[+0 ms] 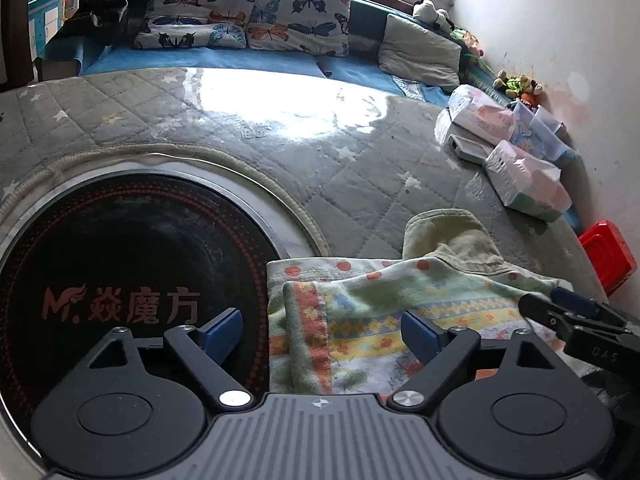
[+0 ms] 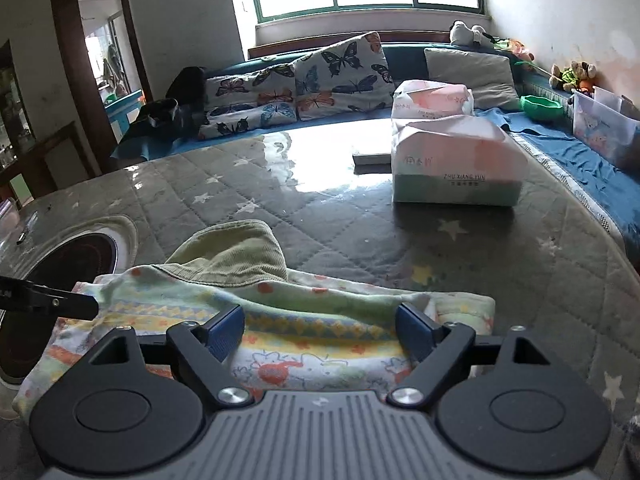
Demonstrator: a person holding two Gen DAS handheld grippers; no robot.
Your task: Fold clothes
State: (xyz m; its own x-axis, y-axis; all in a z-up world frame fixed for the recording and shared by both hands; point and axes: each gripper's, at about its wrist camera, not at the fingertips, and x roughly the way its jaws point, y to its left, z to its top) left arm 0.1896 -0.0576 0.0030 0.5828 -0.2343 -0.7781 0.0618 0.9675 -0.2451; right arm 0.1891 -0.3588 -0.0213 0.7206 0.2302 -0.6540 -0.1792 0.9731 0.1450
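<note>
A small patterned garment point(image 1: 360, 320) with a green corduroy hood point(image 1: 444, 236) lies bunched on the quilted table cover, right of the black induction hob point(image 1: 132, 264). My left gripper point(image 1: 322, 334) stands open over the garment's left edge, nothing between its blue pads. The right gripper point(image 1: 568, 312) shows at the right edge of the left wrist view, over the garment's right side. In the right wrist view the same garment point(image 2: 312, 320) lies under my open right gripper point(image 2: 320, 330), its hood point(image 2: 236, 252) pointing away. The left gripper's black finger point(image 2: 60, 304) reaches in from the left.
Tissue packs point(image 2: 452, 160) and a plastic box point(image 2: 600, 128) sit at the table's far right, a red box point(image 1: 608, 256) near the wall. Behind the table runs a blue bench point(image 1: 240, 60) with butterfly cushions point(image 1: 296, 20). The grey quilted cover point(image 2: 320, 216) lies bare beyond the garment.
</note>
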